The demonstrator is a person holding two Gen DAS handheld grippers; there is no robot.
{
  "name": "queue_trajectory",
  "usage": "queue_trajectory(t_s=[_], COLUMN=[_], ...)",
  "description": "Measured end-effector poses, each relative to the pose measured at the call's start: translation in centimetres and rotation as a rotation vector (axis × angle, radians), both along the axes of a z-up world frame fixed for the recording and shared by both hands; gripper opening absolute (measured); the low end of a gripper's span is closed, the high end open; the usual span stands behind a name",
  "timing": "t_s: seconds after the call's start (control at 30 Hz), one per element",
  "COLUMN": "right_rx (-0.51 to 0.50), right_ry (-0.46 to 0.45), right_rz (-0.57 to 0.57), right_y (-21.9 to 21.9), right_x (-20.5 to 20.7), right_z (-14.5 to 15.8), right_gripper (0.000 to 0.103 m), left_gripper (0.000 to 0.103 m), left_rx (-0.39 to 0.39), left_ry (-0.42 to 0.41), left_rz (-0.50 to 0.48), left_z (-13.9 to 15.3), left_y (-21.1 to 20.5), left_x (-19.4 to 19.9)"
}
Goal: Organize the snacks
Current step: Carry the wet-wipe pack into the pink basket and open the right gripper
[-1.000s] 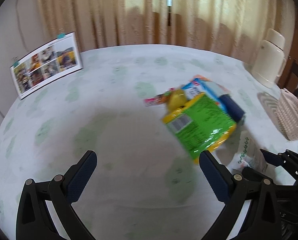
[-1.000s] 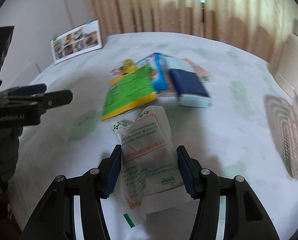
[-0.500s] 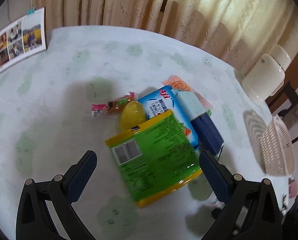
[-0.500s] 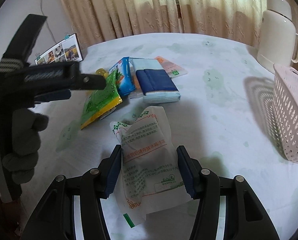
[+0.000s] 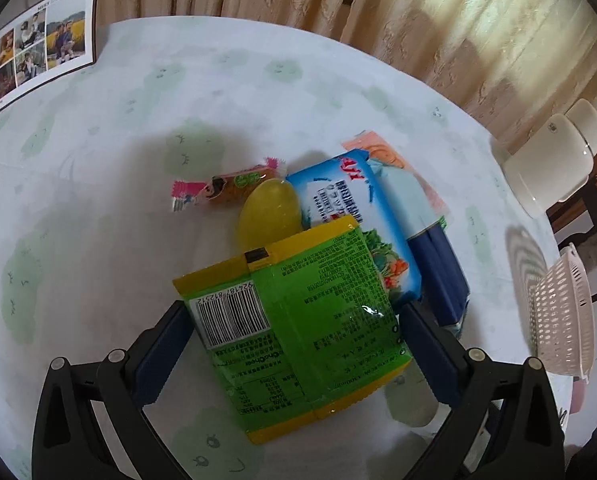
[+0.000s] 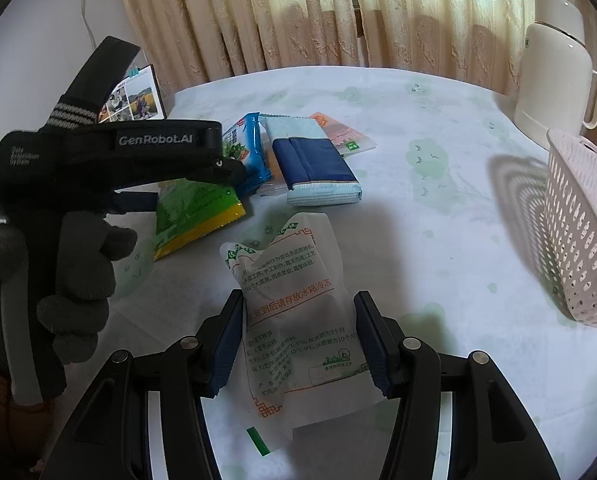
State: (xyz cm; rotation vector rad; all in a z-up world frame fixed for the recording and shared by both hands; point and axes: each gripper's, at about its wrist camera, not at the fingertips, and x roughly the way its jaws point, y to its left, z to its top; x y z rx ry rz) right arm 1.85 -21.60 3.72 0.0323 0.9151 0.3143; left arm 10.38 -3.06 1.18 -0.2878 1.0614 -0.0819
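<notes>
Snacks lie heaped mid-worktop, and the flat green-and-yellow foil snack packet (image 5: pixel 294 320) tops the heap. From the left wrist, the left gripper (image 5: pixel 294 344) has its jaws spread wide, one on each side of that packet, with the pads not yet pressing it as far as I can tell. The packet's long axis runs from about five o'clock to eleven o'clock, so the jaws span its short width, and the left hand is plainly the nearer one. Past it at twelve o'clock sit a yellow jelly cup (image 5: pixel 268 210) and a blue biscuit pack (image 5: pixel 354 224).

From the right wrist, the right gripper (image 6: pixel 298 344) is clamped on a white paper-like pouch with red print (image 6: pixel 298 312), raised off the white green-patterned worktop (image 6: pixel 438 208). This view alone shows the pink perforated plastic basket (image 6: pixel 582 232) standing upright at three o'clock, and the grey-gloved hand (image 6: pixel 70 276) steering the other tool.
</notes>
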Motion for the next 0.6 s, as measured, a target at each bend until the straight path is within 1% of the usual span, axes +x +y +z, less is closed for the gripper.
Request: queue_trajectory(t_s=[0.13, 0.2, 0.3, 0.4, 0.5, 0.6], right_rx=[0.009, 0.014, 0.017, 0.015, 0.015, 0.008], right_ry=[-0.004, -0.011, -0.023, -0.036, -0.043, -0.07], right_rz=[-0.01, -0.015, -0.02, -0.03, -0.043, -0.056], right_y=[-0.1, -0.3, -0.3, -0.5, -0.8, -1.0], right_x=[-0.1, -0.2, -0.3, -0.3, -0.2, -0.3], right_z=[0.2, 0.4, 0.7, 1.0, 1.2, 1.5], right_gripper=[0.056, 0.056, 0.055, 0.056, 0.056, 0.056], left_gripper=[0.098, 0.095, 0.094, 0.093, 0.093, 0.093], left_rx=[0.032, 0.034, 0.027, 0.036, 0.067, 0.118], left_ry=[-0.017, -0.02, -0.023, -0.039, -0.086, -0.149], left_rz=[-0.023, -0.027, -0.027, -0.026, -0.026, -0.027], left_z=[-0.1, 0.0, 0.2, 0.5, 1.4, 2.6], left_y=[-0.4, -0.4, -0.2, -0.3, -0.6, -1.2], left_x=[-0.3, -0.5, -0.9, -1.3, -2.1, -3.1])
